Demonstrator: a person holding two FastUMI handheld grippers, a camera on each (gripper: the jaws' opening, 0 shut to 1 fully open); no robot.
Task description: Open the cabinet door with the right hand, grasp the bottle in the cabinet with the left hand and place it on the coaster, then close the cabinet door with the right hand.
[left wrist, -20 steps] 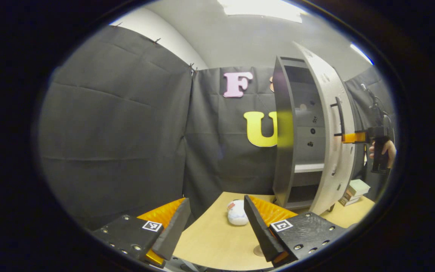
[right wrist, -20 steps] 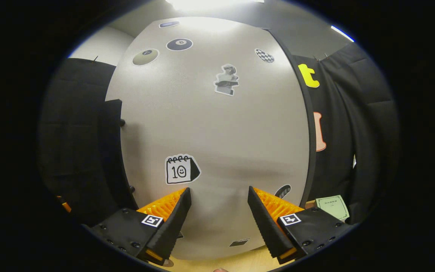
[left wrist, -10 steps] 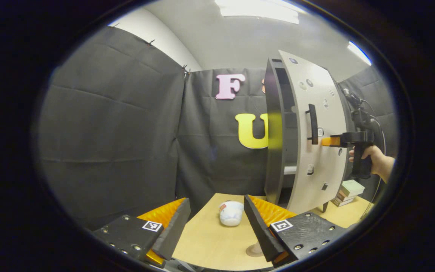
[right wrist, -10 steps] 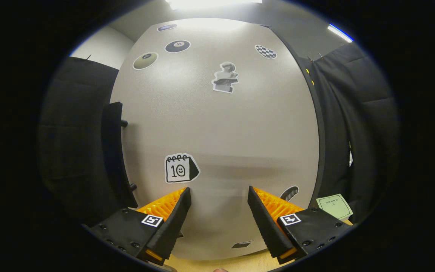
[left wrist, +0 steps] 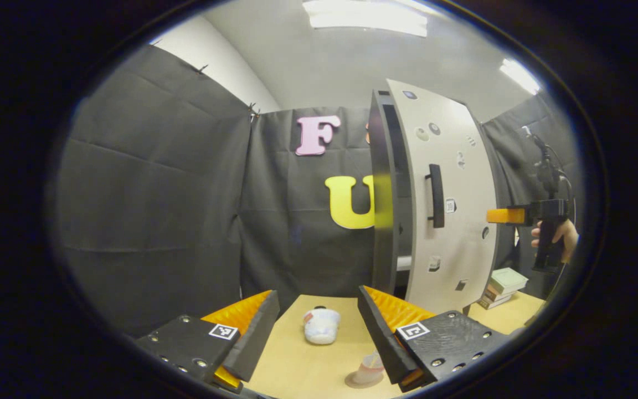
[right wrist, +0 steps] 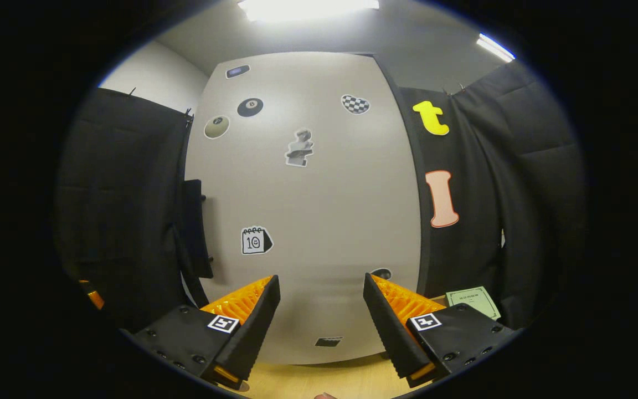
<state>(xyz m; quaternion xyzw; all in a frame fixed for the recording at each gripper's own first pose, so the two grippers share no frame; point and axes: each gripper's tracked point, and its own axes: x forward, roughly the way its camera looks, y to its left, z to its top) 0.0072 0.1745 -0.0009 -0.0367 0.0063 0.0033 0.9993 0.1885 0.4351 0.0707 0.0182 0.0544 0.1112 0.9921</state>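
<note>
Left hand-held gripper [left wrist: 316, 327] jaws wide, empty, low over bench [left wrist: 308, 371]. Bottle [left wrist: 368, 370] upright on coaster just ahead. Cabinet door [left wrist: 452, 221] nearly closed. Right hand-held gripper [right wrist: 319, 313] wide, level, facing door, apart from it.

"10" calendar sticker [right wrist: 255, 241] on cabinet door [right wrist: 319, 221], "8" ball sticker [right wrist: 250, 107]

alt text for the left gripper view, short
Open left gripper over a wooden table; bottle on its coaster. Behind stands the cabinet, its door nearly shut, right gripper beside it.
</note>
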